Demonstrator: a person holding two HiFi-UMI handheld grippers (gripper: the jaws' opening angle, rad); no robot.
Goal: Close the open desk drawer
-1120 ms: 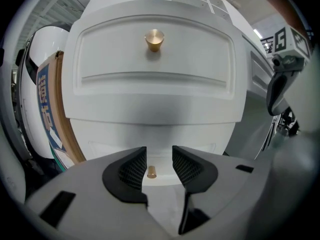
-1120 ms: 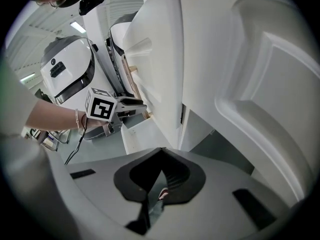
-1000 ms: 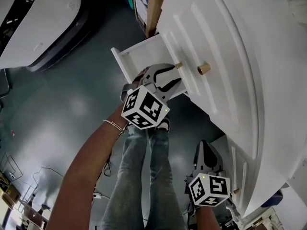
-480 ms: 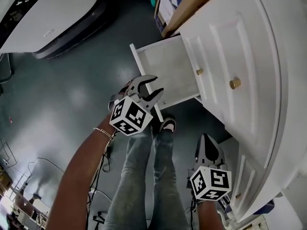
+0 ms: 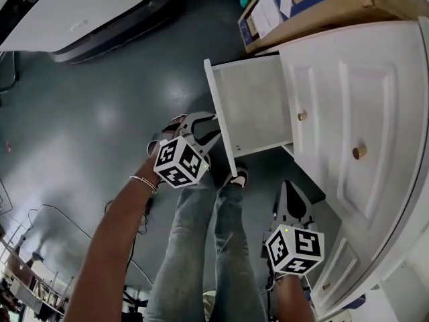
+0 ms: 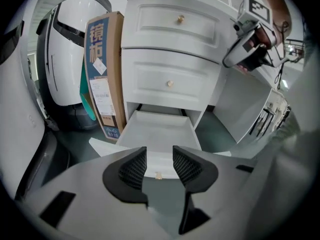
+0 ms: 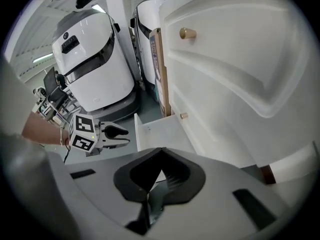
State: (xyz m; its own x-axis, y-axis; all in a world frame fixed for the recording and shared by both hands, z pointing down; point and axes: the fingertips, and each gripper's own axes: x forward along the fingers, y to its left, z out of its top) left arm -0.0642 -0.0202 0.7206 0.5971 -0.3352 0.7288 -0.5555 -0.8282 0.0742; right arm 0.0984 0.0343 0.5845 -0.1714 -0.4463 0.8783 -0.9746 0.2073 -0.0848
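Lowest drawer [image 5: 258,109] stands pulled out of the white counter [image 5: 375,92], with my left tool [image 5: 204,127] at its front.
To close it well, I judge I should set the spread left tool squarely against the front panel by the small knob [image 6: 158,175]. The knob shows ungripped in the gap between the jaws. Then I should push straight along the runners so the drawer does not skew. My right tool [image 5: 289,203] hangs beside the counter, jaws pressed together on nothing. A cardboard box [image 5: 301,2] leans at the counter's side, clear of the drawer's path; a white machine [image 5: 80,5] stands well apart. My legs [image 5: 201,247] are just beside the drawer front and could crowd the push.
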